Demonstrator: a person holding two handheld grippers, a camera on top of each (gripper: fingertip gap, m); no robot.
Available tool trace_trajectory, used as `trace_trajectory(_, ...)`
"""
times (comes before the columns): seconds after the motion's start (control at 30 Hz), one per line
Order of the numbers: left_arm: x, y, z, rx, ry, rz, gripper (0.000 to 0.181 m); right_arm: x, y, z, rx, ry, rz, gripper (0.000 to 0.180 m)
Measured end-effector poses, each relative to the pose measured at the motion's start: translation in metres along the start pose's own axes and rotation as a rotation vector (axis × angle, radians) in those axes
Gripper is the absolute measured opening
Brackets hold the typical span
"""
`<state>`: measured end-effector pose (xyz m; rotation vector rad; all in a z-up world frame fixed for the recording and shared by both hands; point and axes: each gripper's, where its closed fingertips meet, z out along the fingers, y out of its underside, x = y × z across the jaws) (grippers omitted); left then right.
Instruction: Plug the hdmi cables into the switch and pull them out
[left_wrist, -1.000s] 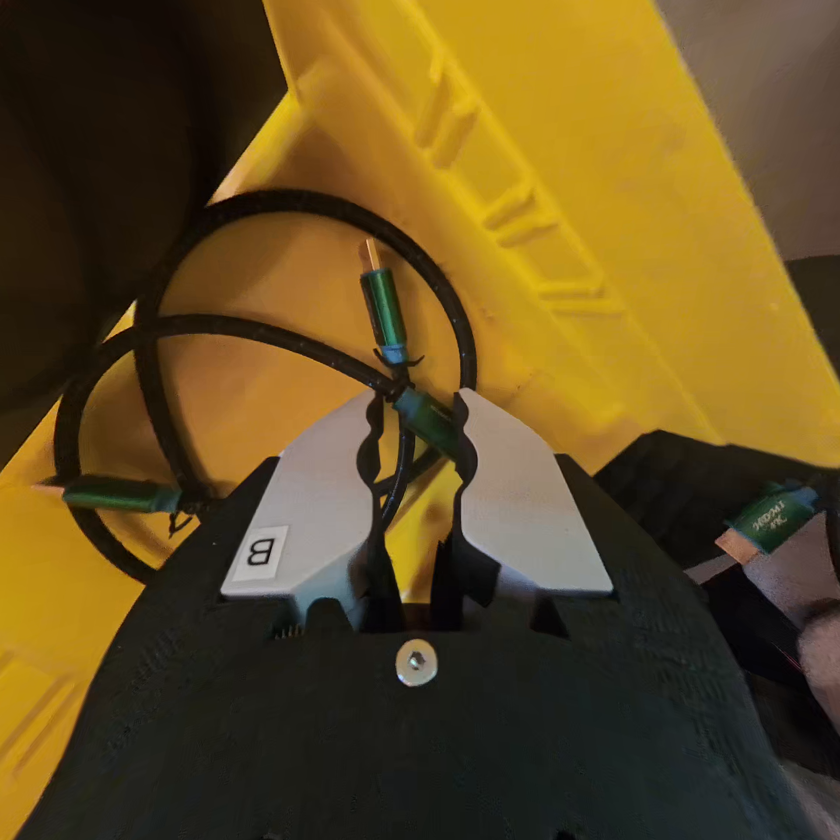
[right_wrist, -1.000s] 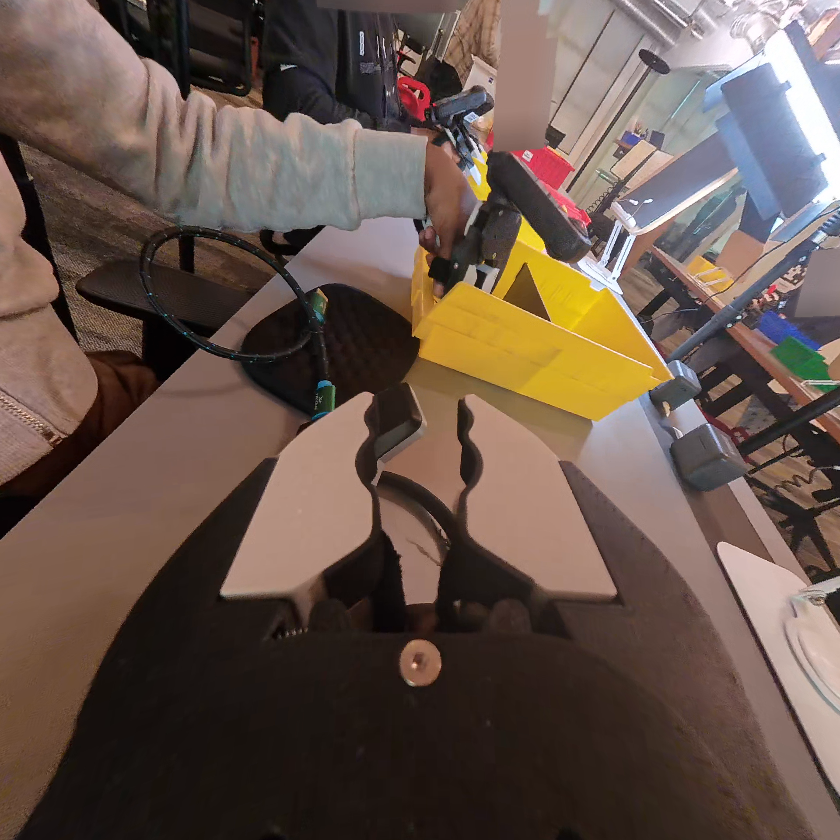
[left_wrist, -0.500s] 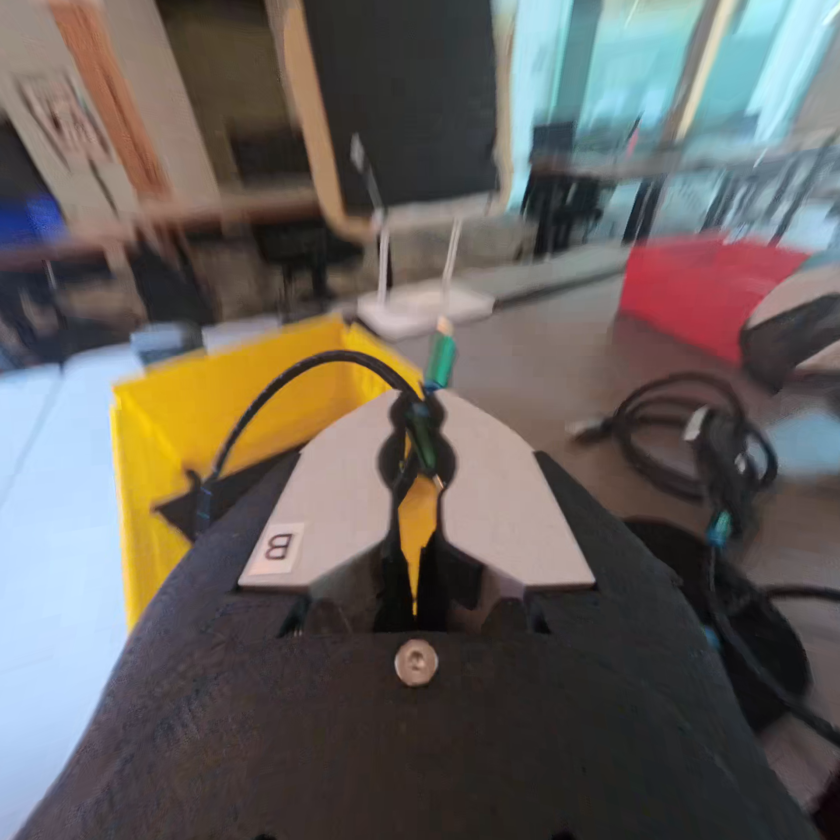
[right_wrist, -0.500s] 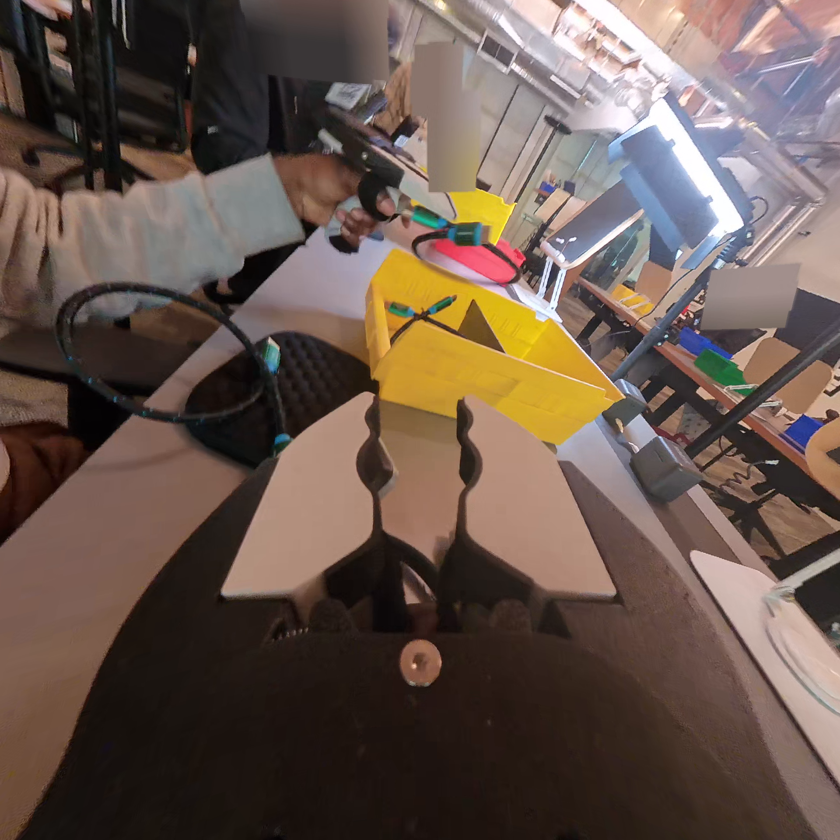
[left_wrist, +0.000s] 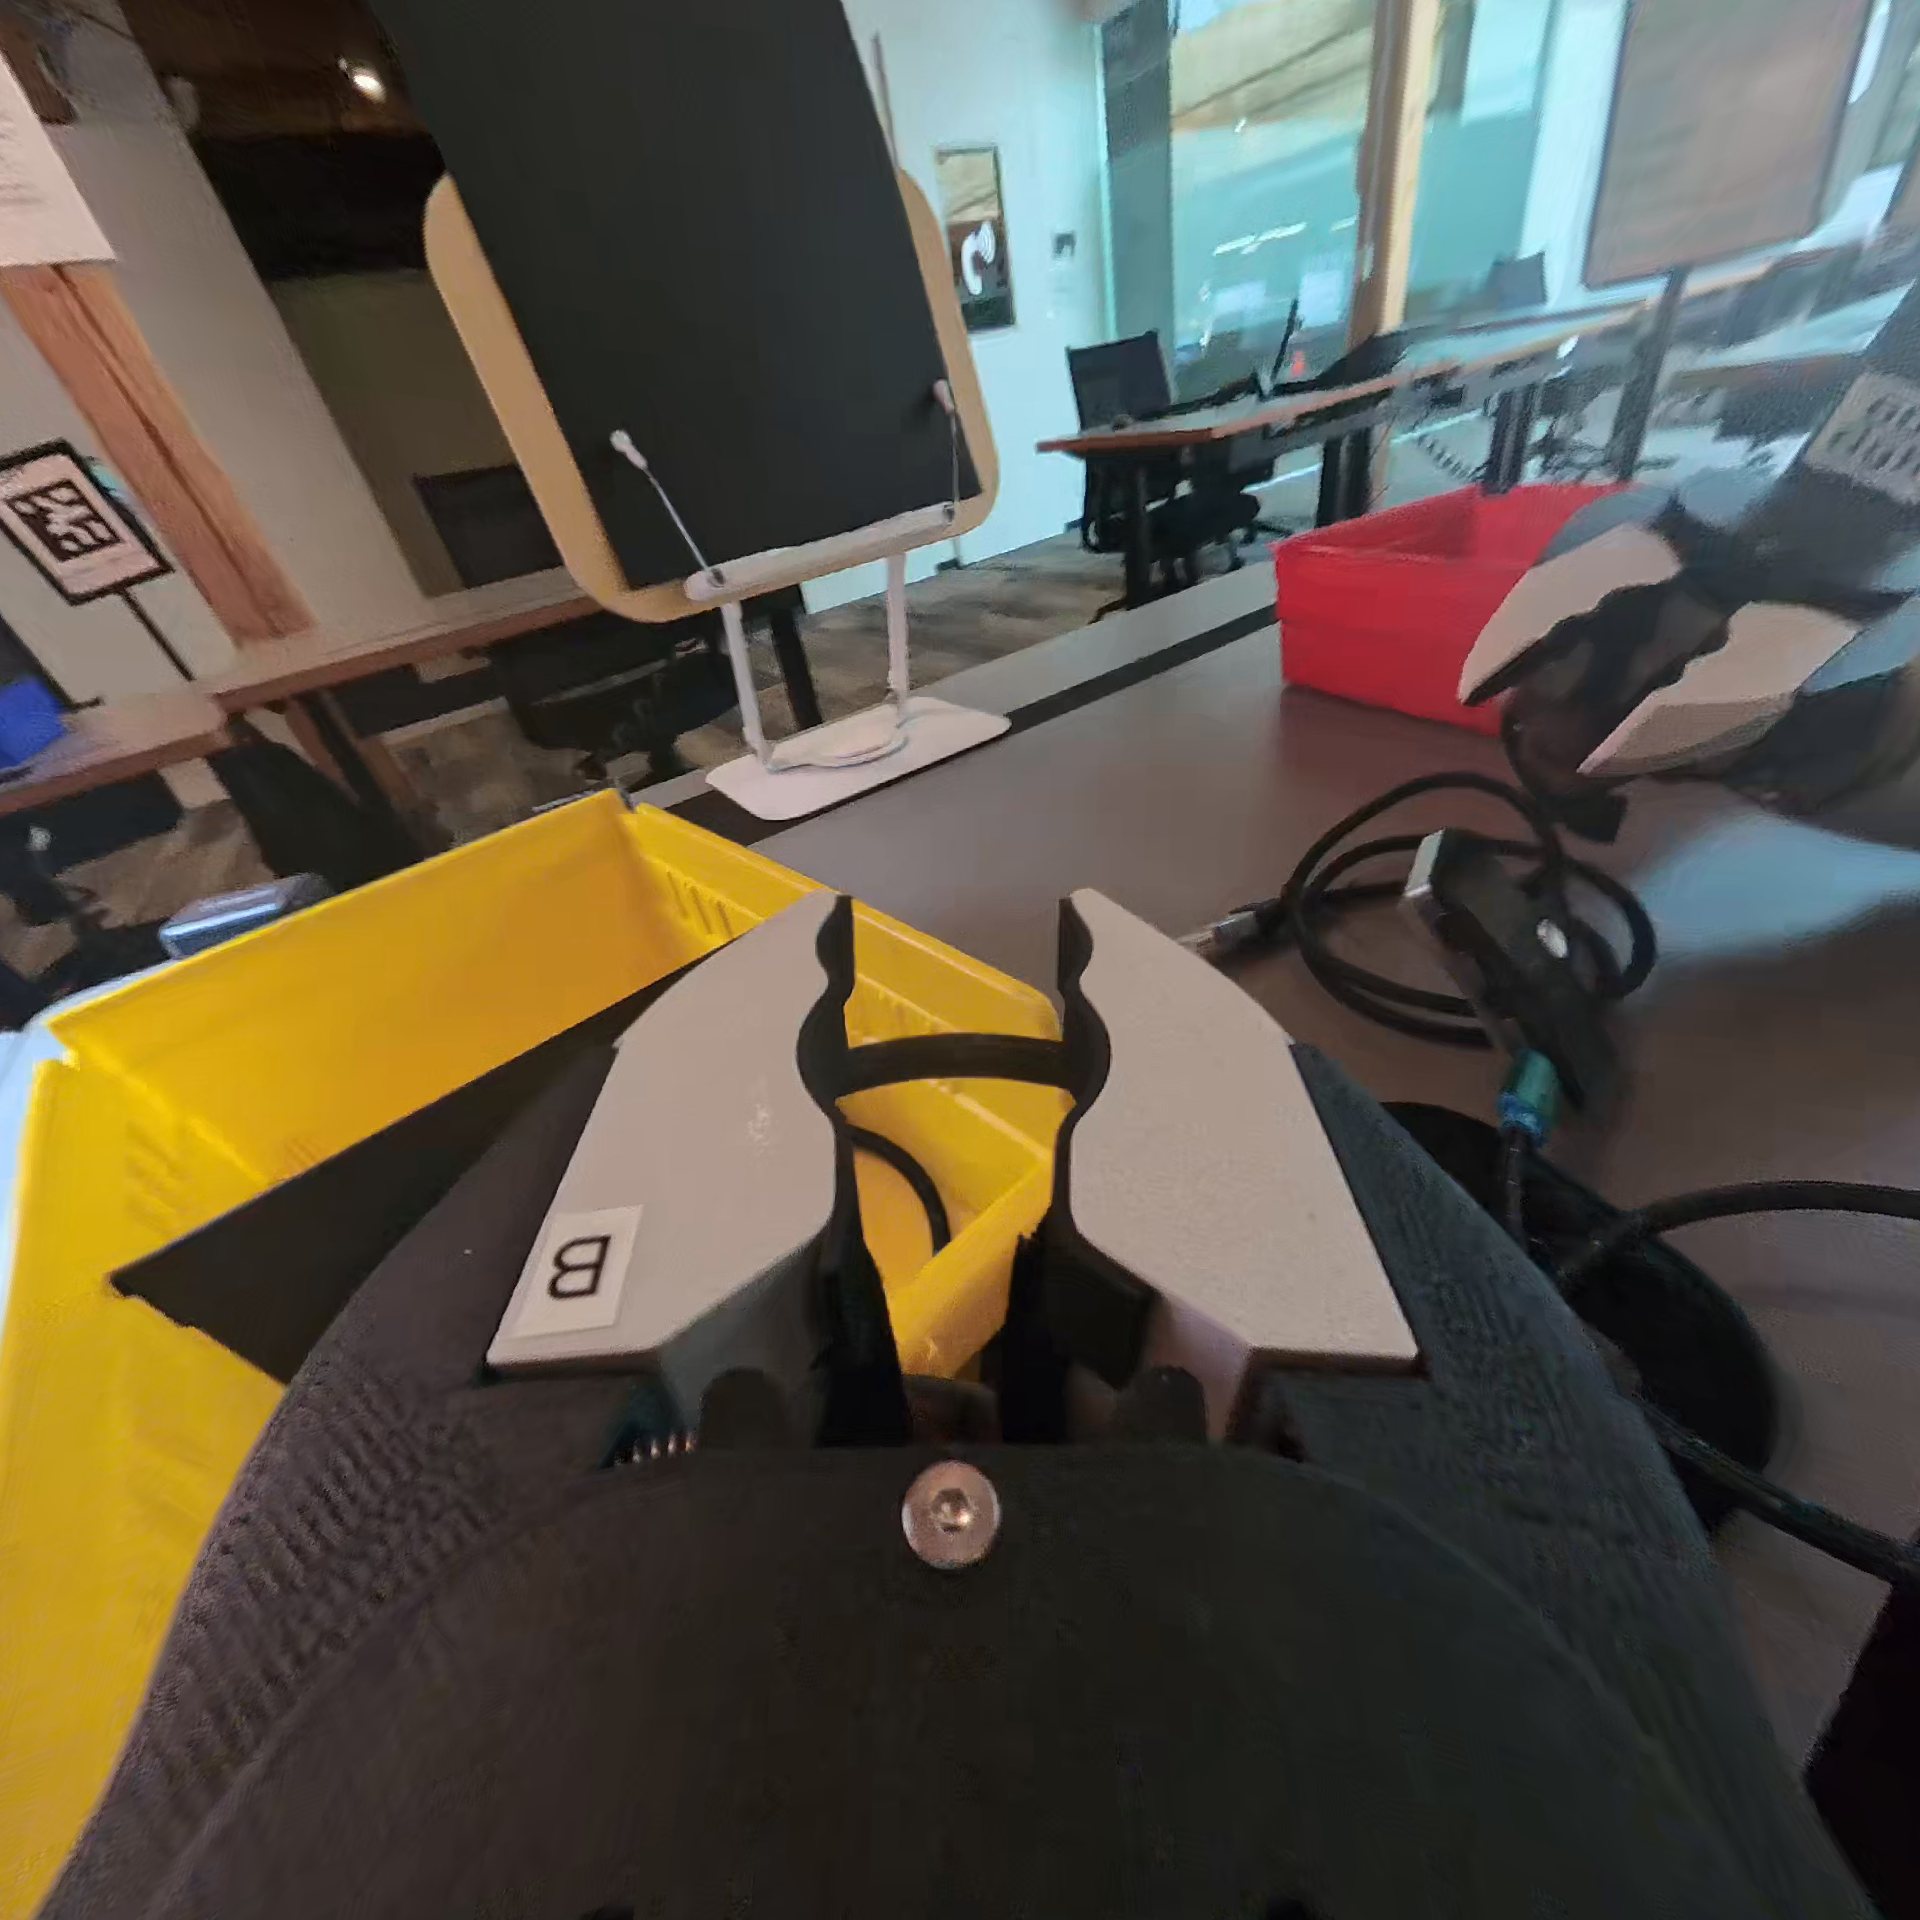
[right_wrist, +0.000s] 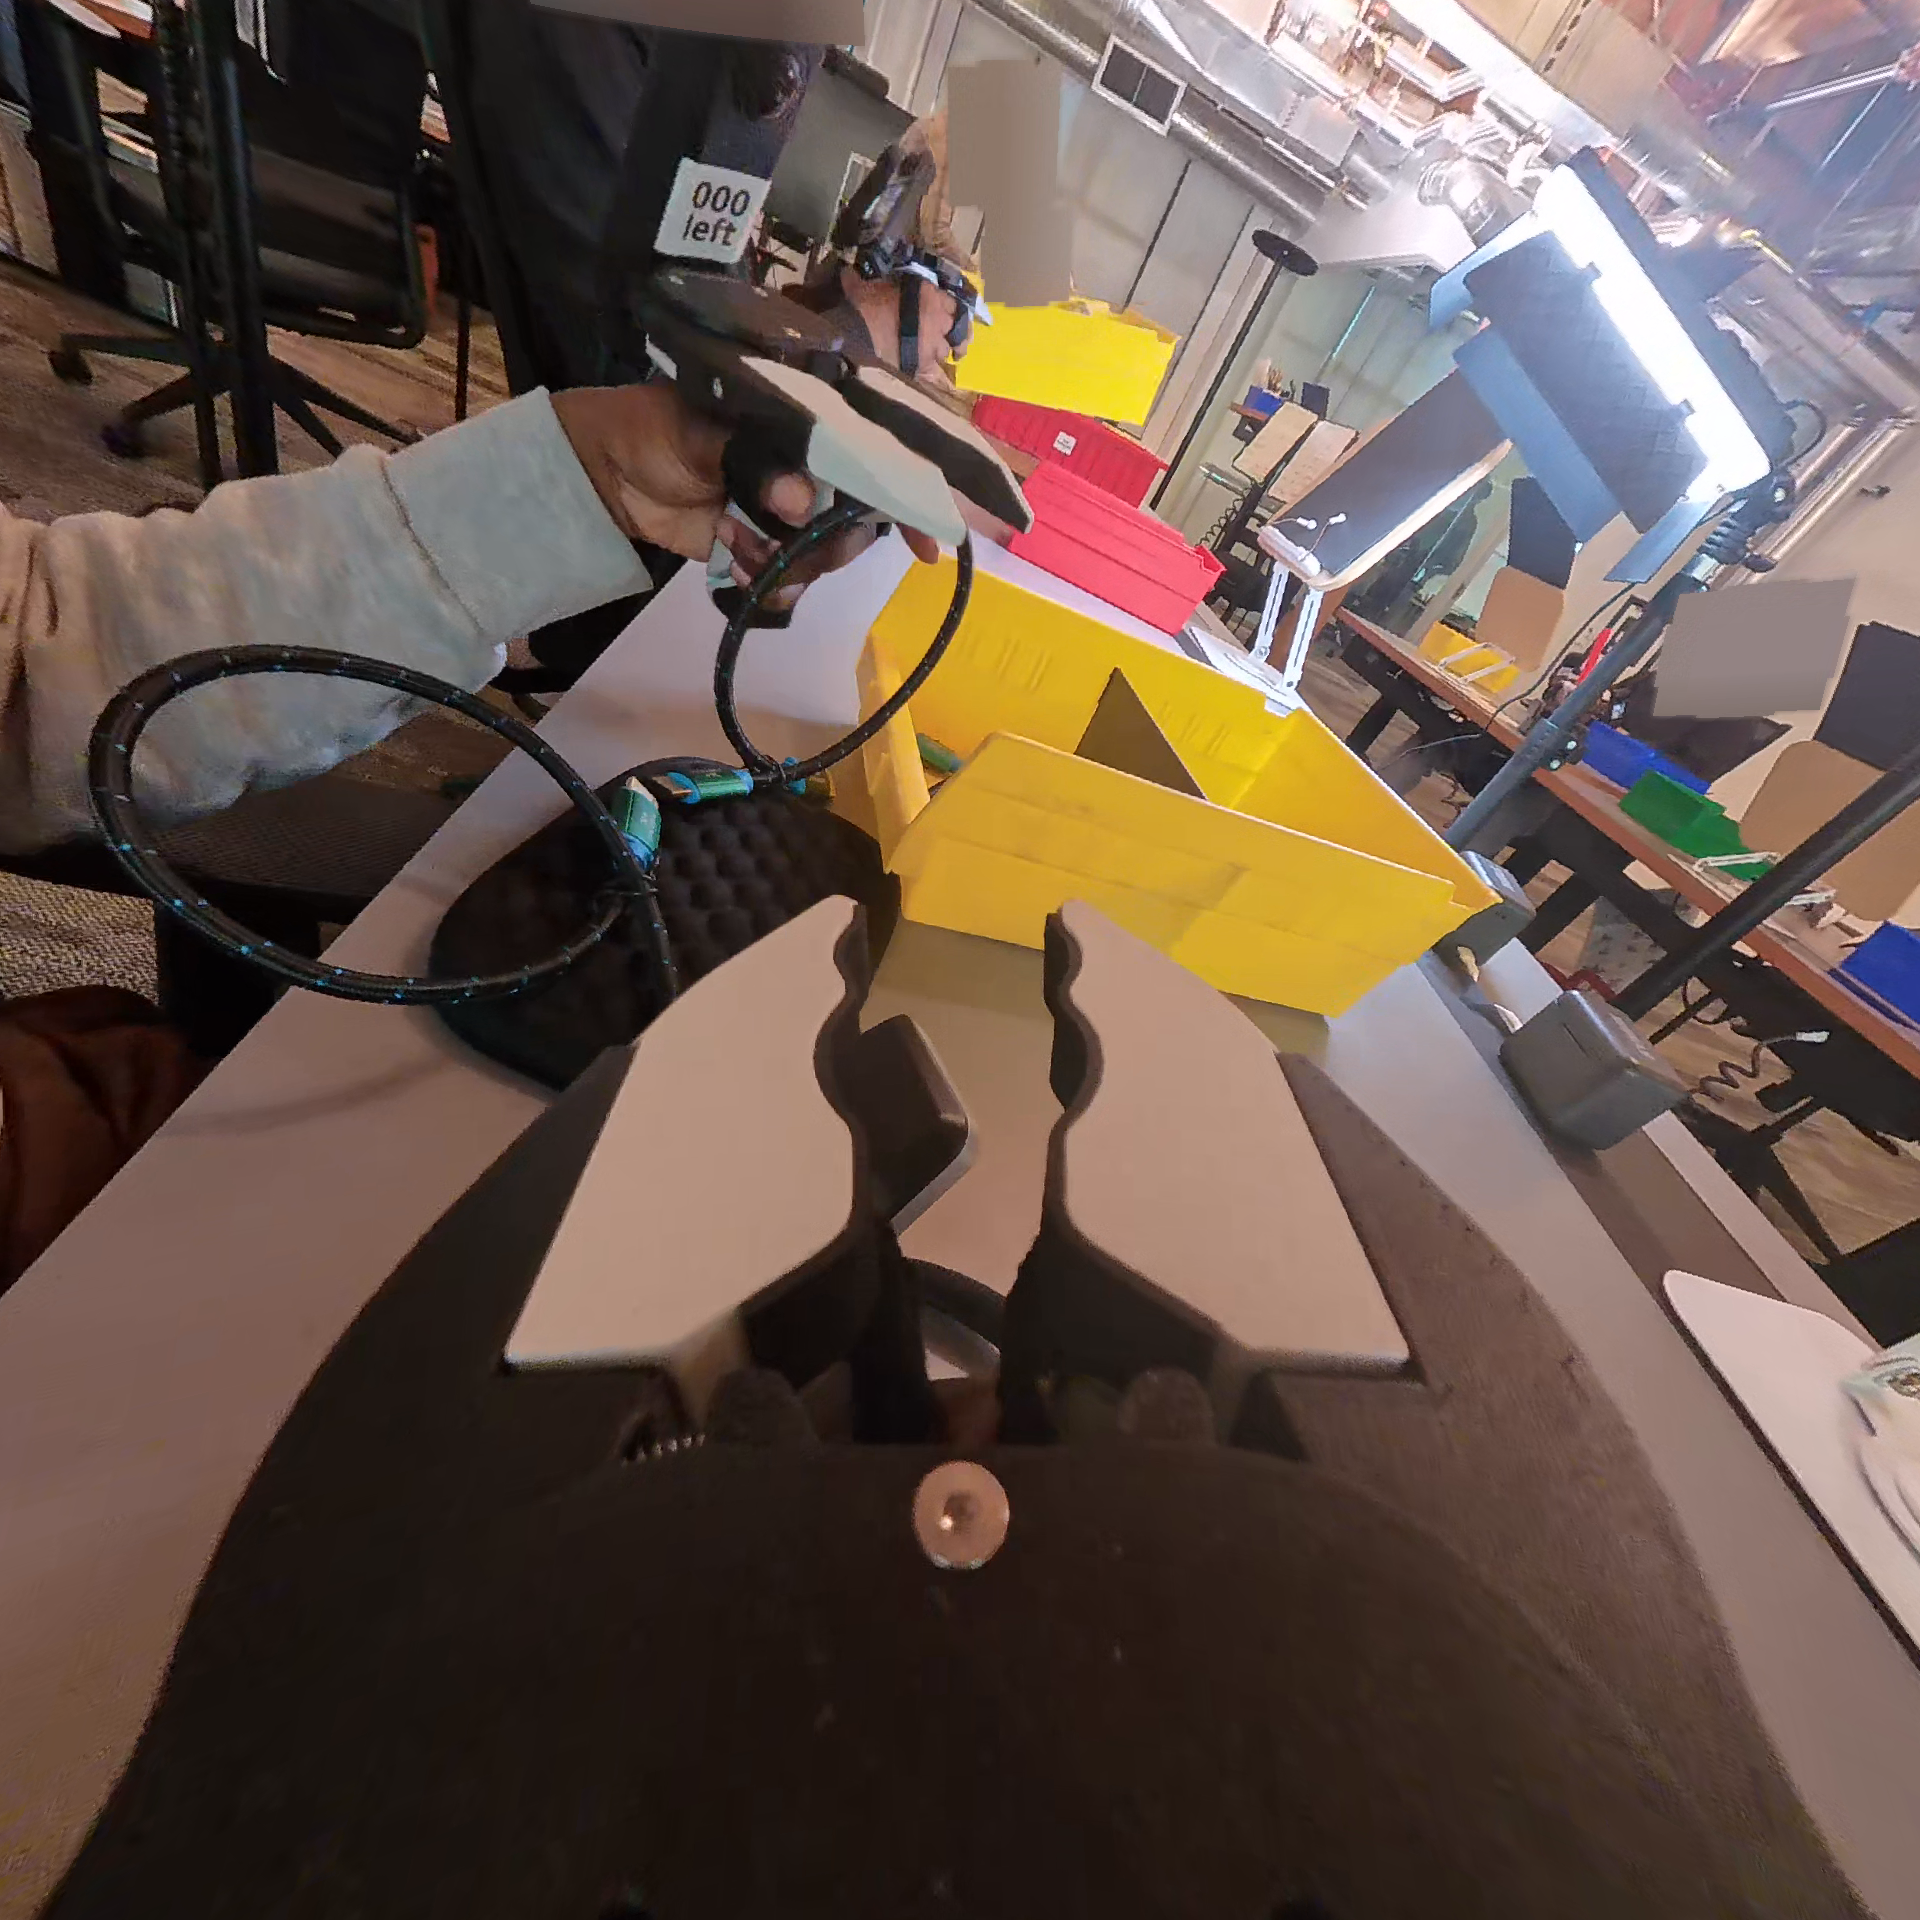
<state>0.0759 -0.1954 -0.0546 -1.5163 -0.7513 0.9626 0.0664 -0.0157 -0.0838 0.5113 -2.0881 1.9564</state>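
Note:
My left gripper is open above the yellow bin. A black braided HDMI cable crosses the gap between its fingers. In the right wrist view this gripper is held up by a hand, and the cable loop hangs under it down to a green plug on the black mat. A second looped cable ends in a green plug on the same mat. My right gripper is open just above the dark switch box. The switch lies on the table below it.
The yellow bin stands beyond the mat. Red bins lie behind it, one also in the left wrist view. Grey boxes sit at the right table edge, and a white stand base lies nearer. A sleeved arm reaches in from the left.
My left gripper rose out of the yellow bin shut on a cable's green plug, then opened; the plug now lies on the mat. My right gripper stayed open near the switch.

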Motion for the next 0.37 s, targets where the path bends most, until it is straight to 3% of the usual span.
trace_trajectory(0.1, -0.011, 0.003, -0.01, -0.043, -0.041, -0.039, 0.047, -0.001, 0.002, 0.001, -0.01, 0.001, -0.008, 0.033)
trace_trajectory(0.3, -0.013, 0.015, -0.021, -0.144, -0.078, -0.089, 0.049, -0.002, 0.006, 0.003, -0.03, 0.001, -0.025, 0.033)
trace_trajectory(0.37, -0.017, 0.027, -0.022, -0.247, -0.13, -0.076, 0.061, -0.003, 0.007, 0.004, -0.037, 0.002, -0.035, 0.032)
